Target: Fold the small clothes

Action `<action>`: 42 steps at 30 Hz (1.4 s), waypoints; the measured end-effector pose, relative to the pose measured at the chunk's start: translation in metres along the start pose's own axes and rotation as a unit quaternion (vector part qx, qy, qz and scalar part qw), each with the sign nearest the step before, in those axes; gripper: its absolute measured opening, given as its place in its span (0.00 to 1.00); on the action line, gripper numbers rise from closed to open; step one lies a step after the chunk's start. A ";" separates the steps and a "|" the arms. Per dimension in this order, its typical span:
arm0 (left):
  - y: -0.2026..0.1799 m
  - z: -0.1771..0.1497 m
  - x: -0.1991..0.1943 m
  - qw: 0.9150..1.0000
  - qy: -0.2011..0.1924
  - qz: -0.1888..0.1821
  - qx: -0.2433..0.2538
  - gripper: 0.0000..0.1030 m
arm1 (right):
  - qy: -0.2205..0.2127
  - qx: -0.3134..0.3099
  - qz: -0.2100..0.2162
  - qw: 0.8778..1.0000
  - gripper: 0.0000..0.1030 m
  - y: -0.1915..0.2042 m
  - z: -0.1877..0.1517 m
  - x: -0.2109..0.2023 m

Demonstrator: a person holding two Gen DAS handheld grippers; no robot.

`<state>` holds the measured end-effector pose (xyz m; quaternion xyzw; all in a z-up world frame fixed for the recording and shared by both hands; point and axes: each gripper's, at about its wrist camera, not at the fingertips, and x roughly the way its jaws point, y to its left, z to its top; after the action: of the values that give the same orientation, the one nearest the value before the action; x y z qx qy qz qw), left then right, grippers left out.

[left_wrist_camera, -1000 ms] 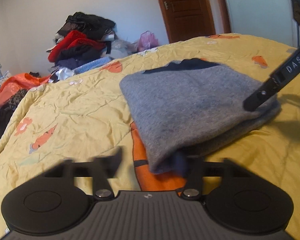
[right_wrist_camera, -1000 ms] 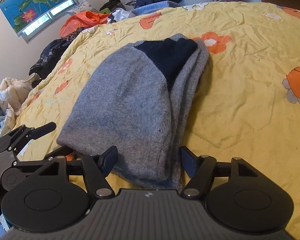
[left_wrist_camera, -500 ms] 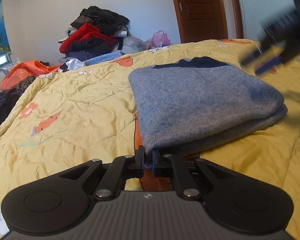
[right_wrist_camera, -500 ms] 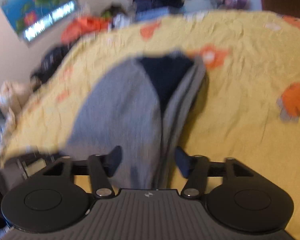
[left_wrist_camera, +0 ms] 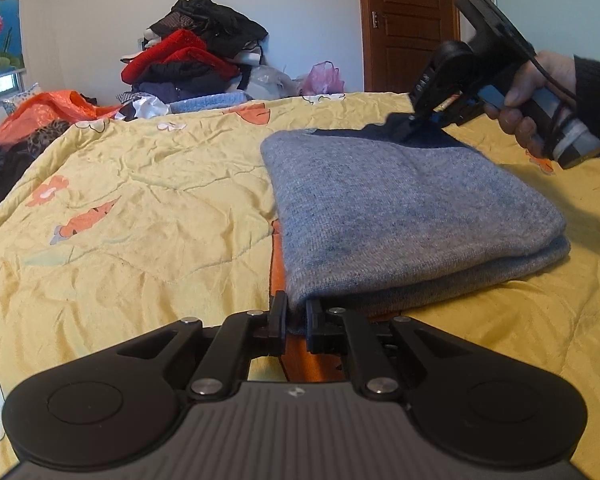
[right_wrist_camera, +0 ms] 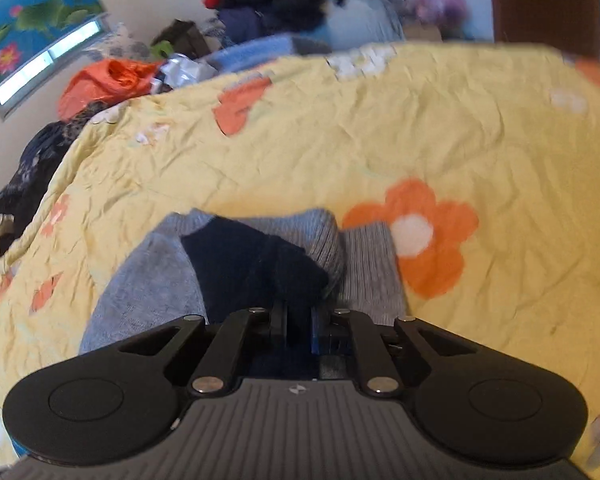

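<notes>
A folded grey sweater with a navy blue part lies on the yellow flowered quilt. My left gripper is shut on the sweater's near corner. My right gripper is shut on the navy part at the sweater's far end. In the left wrist view the right gripper shows at the back right, held by a hand, pinching the dark fabric. The grey body shows left of the right gripper.
A pile of red, black and blue clothes stands at the far end of the bed. An orange bag and dark clothes lie at the far left. A brown door is behind. The quilt stretches right.
Both grippers have shut. The left closed on the sweater's near corner. The right moved forward along the sweater to its navy end and closed on it.
</notes>
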<state>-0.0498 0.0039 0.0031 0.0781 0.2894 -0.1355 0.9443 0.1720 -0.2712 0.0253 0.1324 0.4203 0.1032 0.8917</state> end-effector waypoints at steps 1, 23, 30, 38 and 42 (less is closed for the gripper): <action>0.001 0.000 0.000 1.000 0.000 -0.002 -0.002 0.07 | 0.009 0.033 0.001 0.999 0.12 -0.017 -0.002 0.005; 0.002 0.000 0.000 1.000 0.001 -0.004 -0.009 0.07 | 0.063 -0.046 0.098 0.992 0.40 0.129 -0.002 0.073; 0.034 0.000 -0.028 0.995 0.002 -0.069 -0.073 0.63 | 0.007 0.043 0.170 0.984 0.70 0.066 -0.024 -0.030; 0.080 0.042 -0.012 0.960 0.010 -0.180 -0.213 0.83 | 0.010 0.160 0.183 0.970 0.75 -0.050 -0.102 -0.113; 0.073 0.051 0.042 0.949 0.087 -0.187 -0.237 0.82 | 0.050 0.179 0.181 0.966 0.75 -0.053 -0.121 -0.094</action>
<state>0.0320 0.0527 0.0264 -0.1925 0.4035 -0.2298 0.8645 0.0226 -0.3312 0.0021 0.3582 0.4448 0.1923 0.7980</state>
